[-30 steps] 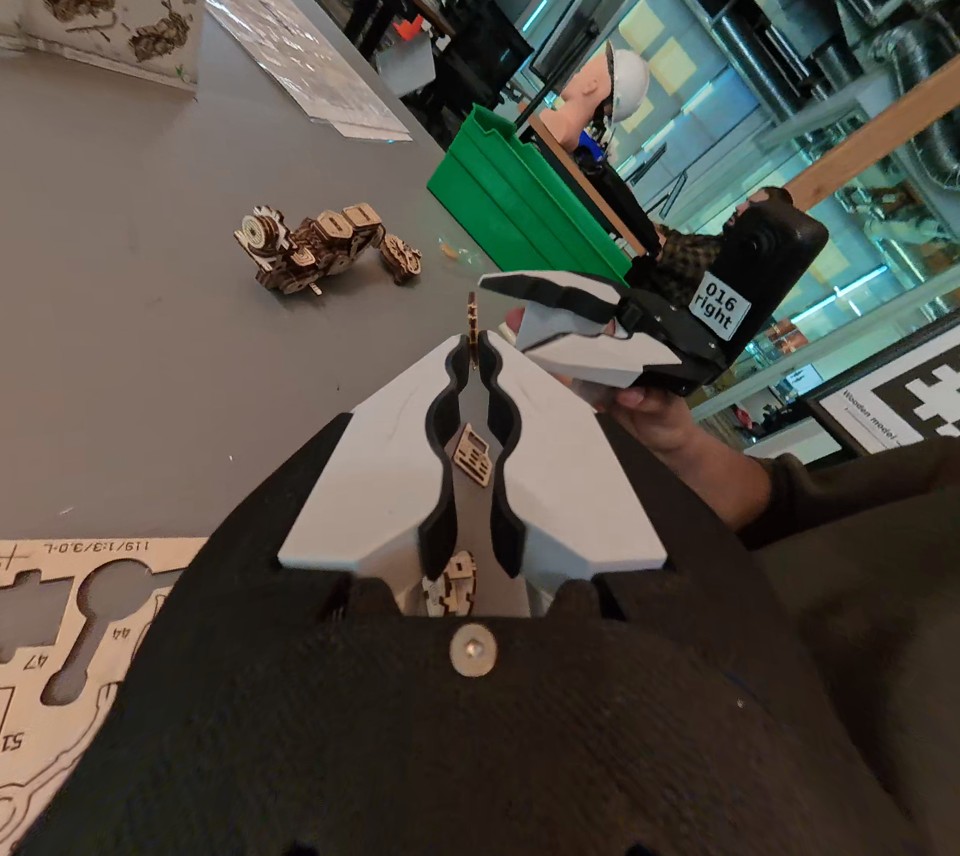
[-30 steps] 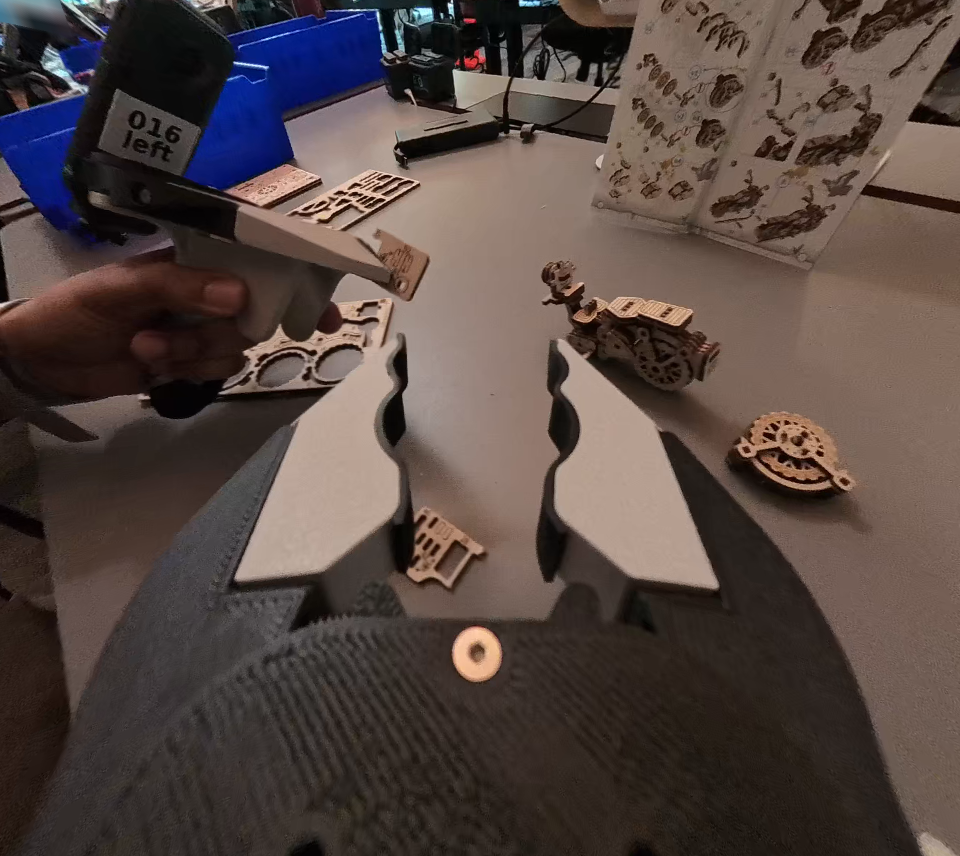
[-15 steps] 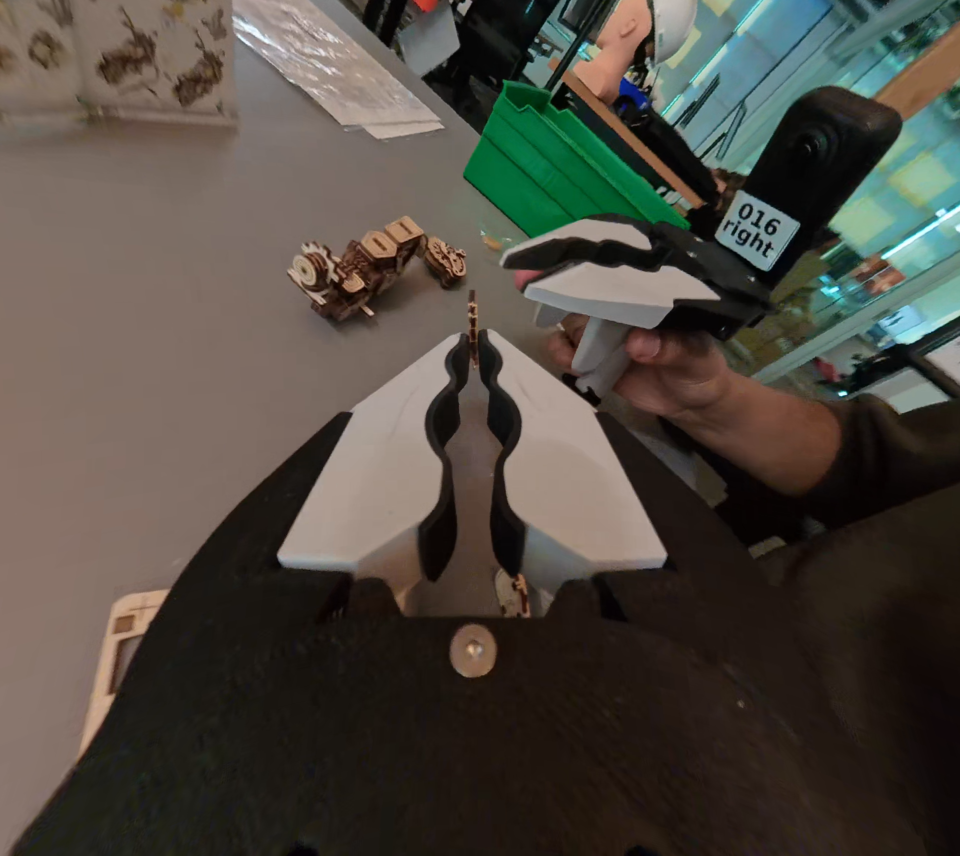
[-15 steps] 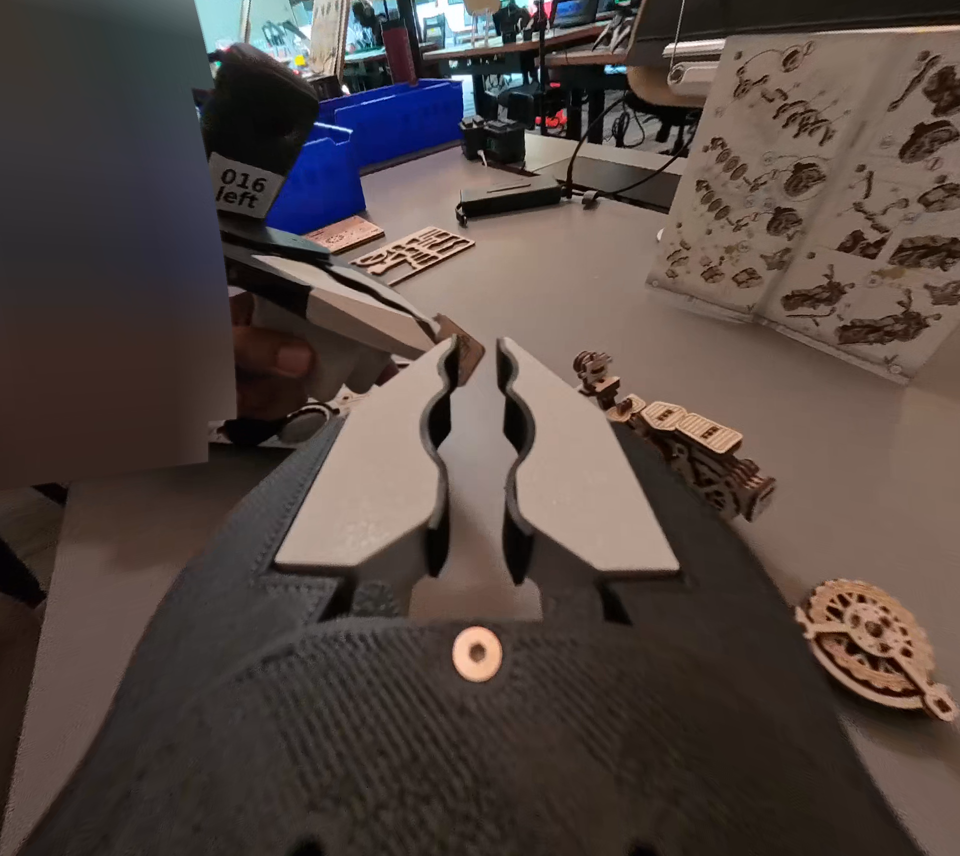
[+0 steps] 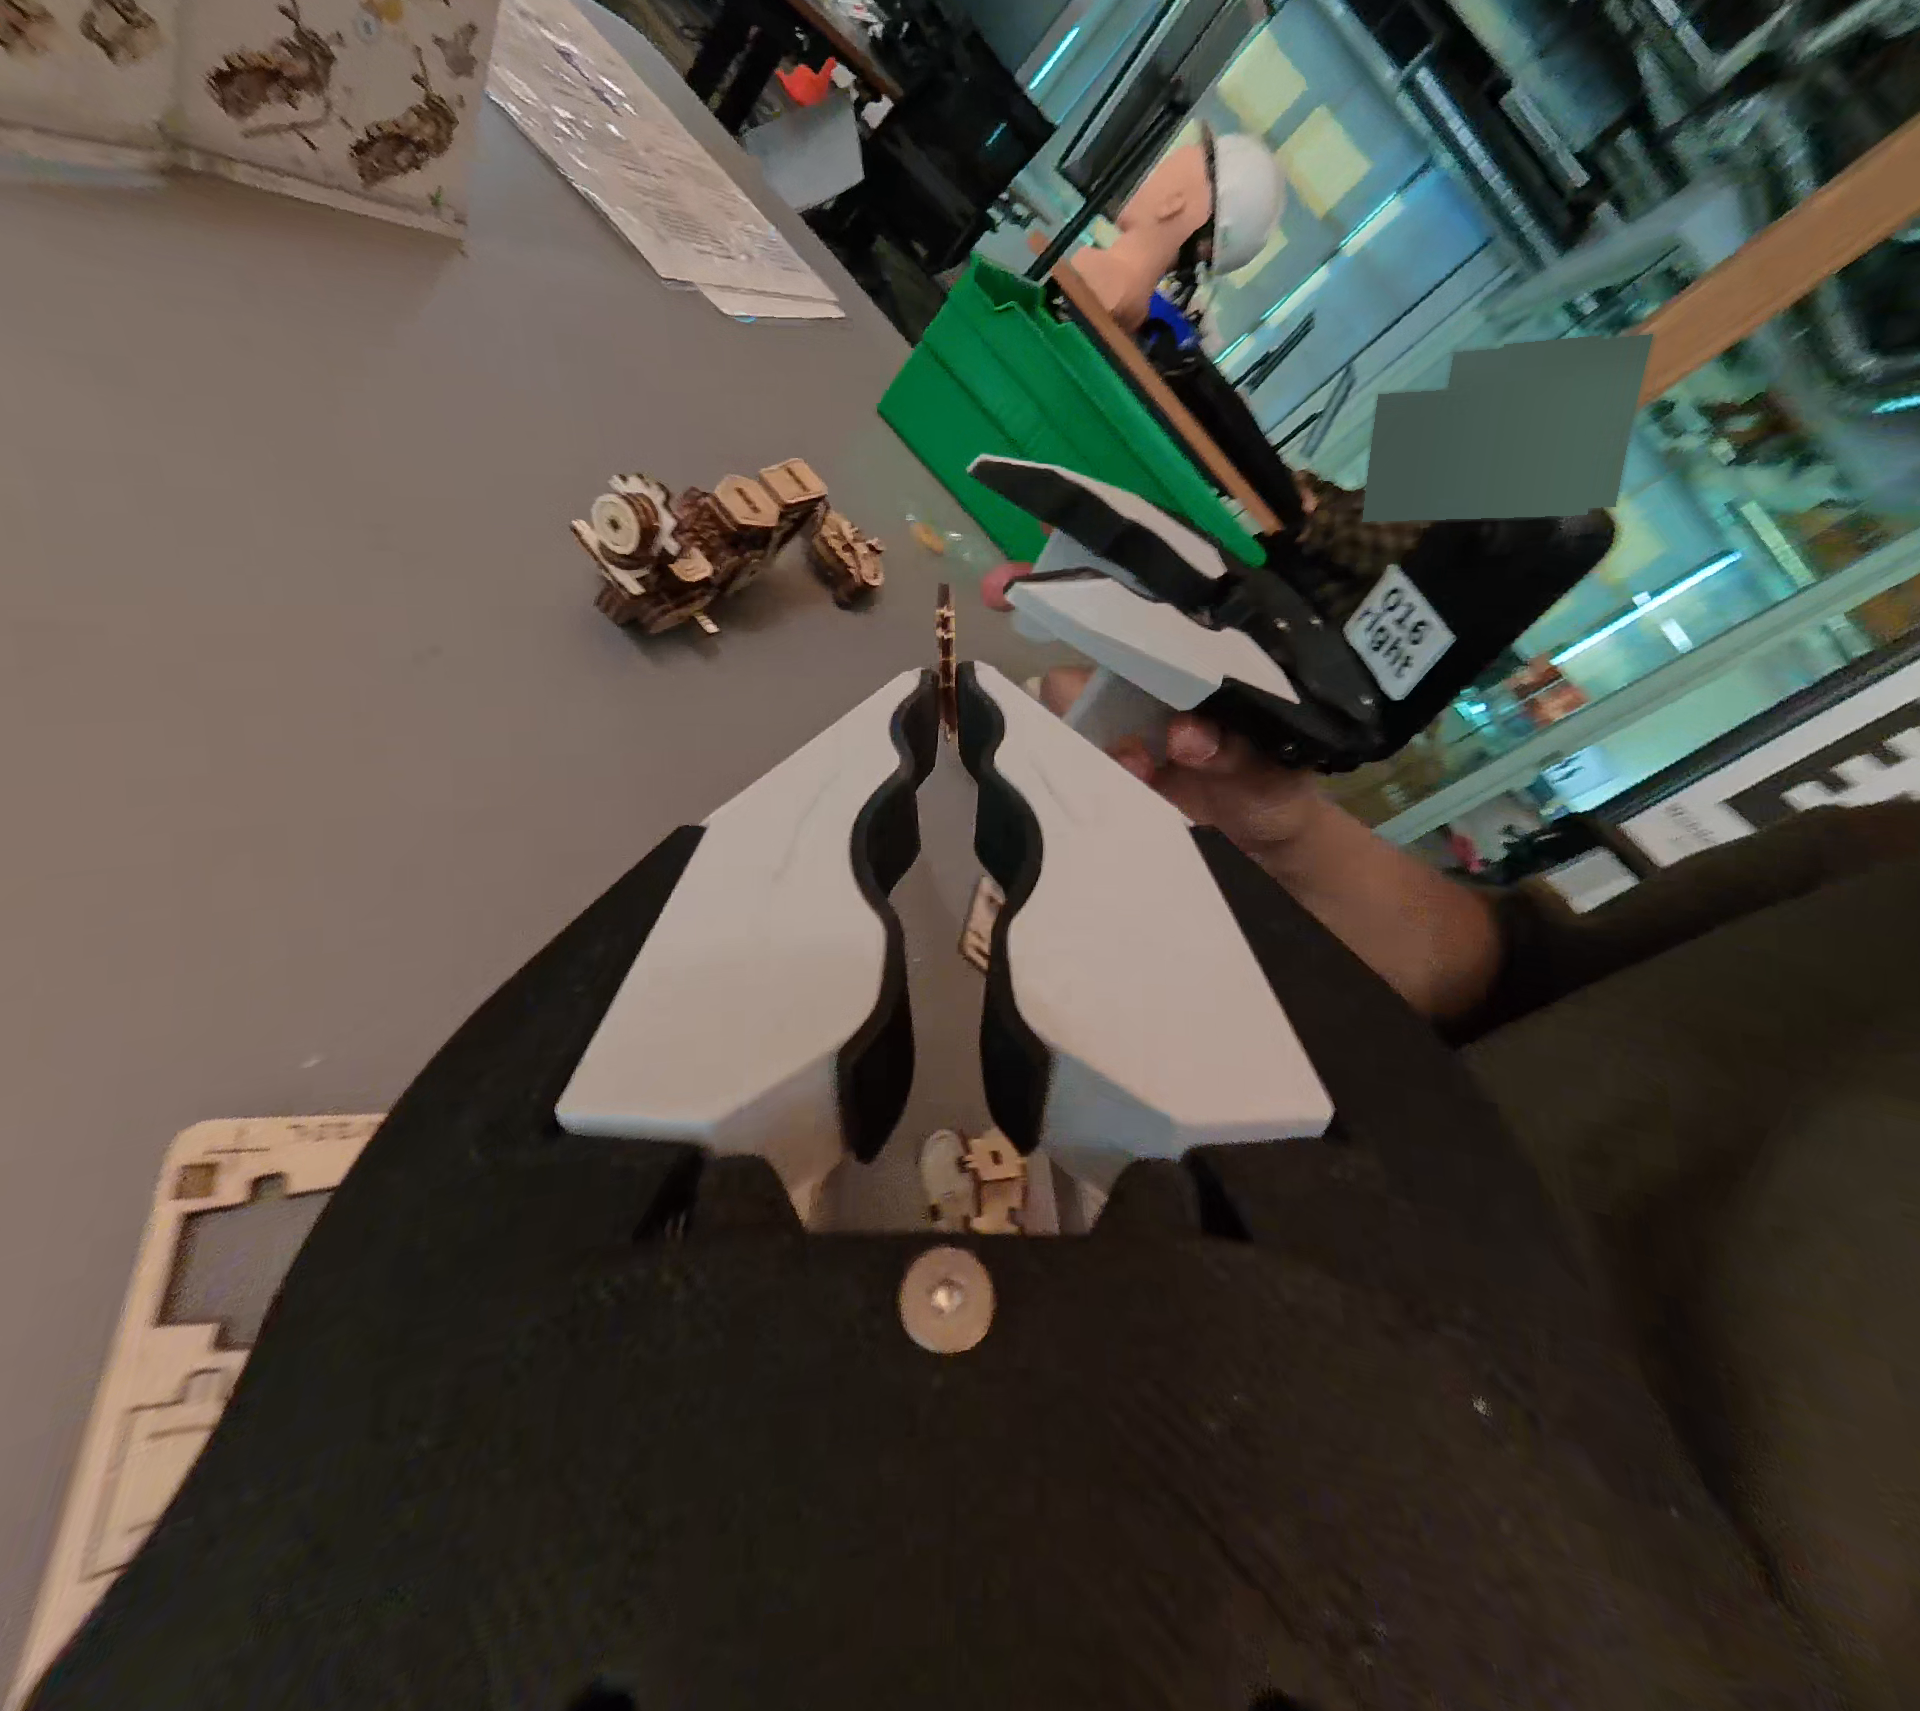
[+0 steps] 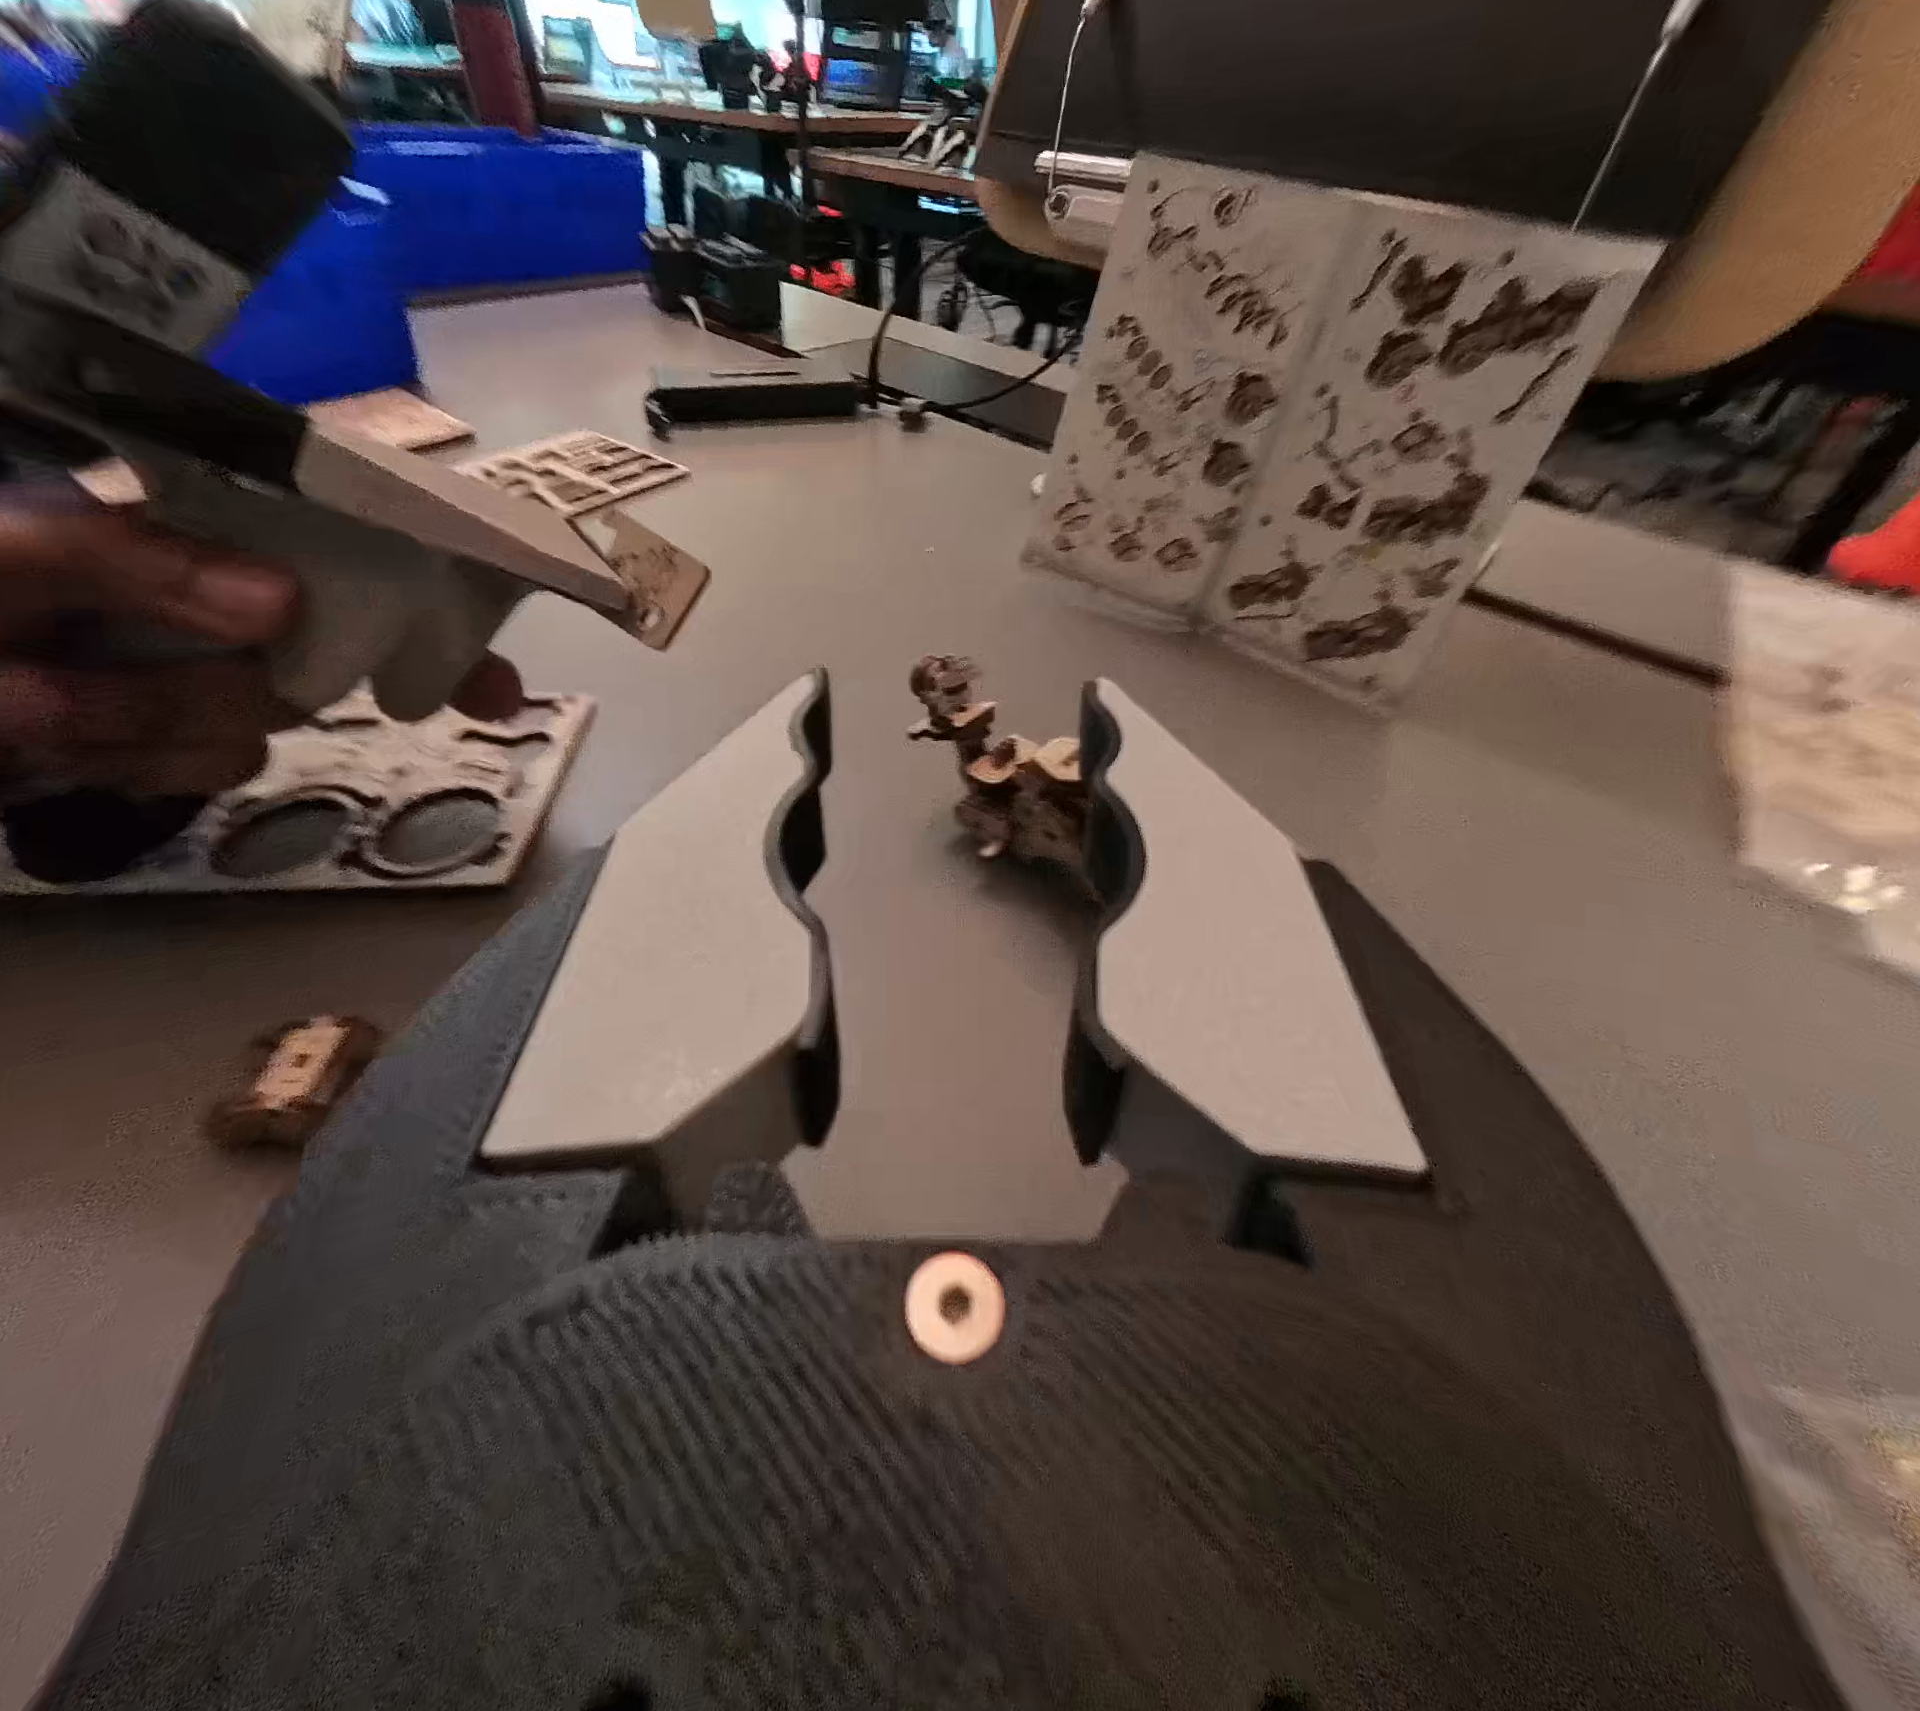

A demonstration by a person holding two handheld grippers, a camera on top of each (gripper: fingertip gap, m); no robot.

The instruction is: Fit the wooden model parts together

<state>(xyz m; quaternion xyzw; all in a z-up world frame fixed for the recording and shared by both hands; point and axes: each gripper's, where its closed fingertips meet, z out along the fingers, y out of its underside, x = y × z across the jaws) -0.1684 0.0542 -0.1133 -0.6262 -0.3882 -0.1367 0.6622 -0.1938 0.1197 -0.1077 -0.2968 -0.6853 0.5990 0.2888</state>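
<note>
Left gripper [image 5: 943, 676] pinching a thin flat wooden piece [image 5: 943, 635] edge-on at the very fingertips, most of it sticking out past them. Same piece [image 6: 652, 572] showing broadside in the right wrist view, angled down, raised above the grey table [image 6: 1455, 830]. Right gripper [image 6: 954, 697] spreading wide, carrying nothing, hanging over the table just short of the part-built wooden motorcycle model [image 6: 997, 778].

Model [image 5: 707, 555] standing on the table, beyond the pinched piece and well apart from it. Small loose wooden part [image 6: 286, 1077] lying on the table, nearer than the model, off to the left. Emptied laser-cut wooden sheet [image 6: 343, 814] lying left of the model, under the left gripper. Instruction sheet [image 6: 1299, 456] propped upright behind the model.

Judging risks: shallow tip hold likely letting the piece pivot or slip under any push into a slot; thin ply likely cracking if forced at an angle; model, unheld, likely skidding or tipping under pressure unless braced by the empty gripper.
</note>
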